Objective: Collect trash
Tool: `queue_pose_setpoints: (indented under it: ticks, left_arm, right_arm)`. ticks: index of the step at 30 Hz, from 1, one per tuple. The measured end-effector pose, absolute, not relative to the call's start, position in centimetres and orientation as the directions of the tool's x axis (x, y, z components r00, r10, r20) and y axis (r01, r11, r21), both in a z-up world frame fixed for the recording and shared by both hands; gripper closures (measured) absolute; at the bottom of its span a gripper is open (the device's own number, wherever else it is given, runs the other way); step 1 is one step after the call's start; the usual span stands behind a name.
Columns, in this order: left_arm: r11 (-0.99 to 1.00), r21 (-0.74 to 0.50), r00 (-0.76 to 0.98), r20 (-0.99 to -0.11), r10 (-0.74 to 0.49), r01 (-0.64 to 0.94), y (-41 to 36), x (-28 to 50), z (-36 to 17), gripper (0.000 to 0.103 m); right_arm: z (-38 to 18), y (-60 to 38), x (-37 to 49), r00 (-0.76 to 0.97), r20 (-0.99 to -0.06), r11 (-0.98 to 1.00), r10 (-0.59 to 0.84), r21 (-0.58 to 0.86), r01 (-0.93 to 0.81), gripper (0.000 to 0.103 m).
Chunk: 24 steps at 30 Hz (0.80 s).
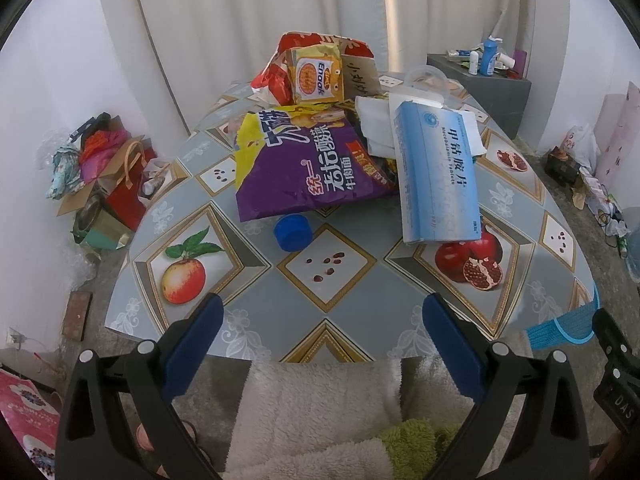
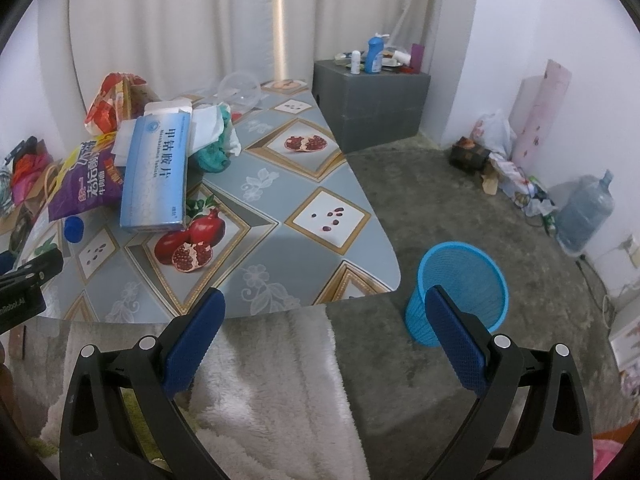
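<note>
Trash is heaped at the far side of the fruit-patterned table [image 1: 340, 320]: a purple noodle bag [image 1: 312, 168], a light blue tablet box [image 1: 436, 172], a yellow snack packet [image 1: 316, 76], a red wrapper [image 1: 280, 76], white paper [image 1: 372, 124] and a blue bottle cap [image 1: 292, 232]. My left gripper [image 1: 320, 320] hangs open over the table's near edge, well short of the cap. The right gripper [image 2: 324, 320] is also open, past the table's corner, beside a blue mesh bin [image 2: 460, 288] on the floor. The box [image 2: 156, 176] and cap [image 2: 74, 228] lie to its left.
A clear plastic cup [image 2: 240, 88] stands at the table's far end. Behind it a grey cabinet [image 2: 372, 104] carries bottles. Bags and boxes crowd the left floor [image 1: 104, 184]; a water jug [image 2: 584, 212] and clutter line the right wall. A fluffy white garment [image 1: 320, 412] is below the grippers.
</note>
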State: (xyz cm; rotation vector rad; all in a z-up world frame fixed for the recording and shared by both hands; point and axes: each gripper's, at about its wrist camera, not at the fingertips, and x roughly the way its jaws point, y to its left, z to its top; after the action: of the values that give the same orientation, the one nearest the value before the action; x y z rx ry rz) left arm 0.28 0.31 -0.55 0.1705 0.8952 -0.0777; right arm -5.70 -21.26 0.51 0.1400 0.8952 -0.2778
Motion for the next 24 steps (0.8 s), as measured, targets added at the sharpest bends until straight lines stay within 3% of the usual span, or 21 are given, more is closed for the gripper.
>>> queue_pose_setpoints:
  ticks: [24]
  left_arm:
    - [0.984, 0.119, 0.623, -0.782, 0.009, 0.136, 1.15, 0.06, -0.60, 0.005]
  right_arm:
    - [0.21, -21.67, -5.45, 0.591, -0.787, 0.955, -0.177, 0.007, 0.296, 0.008]
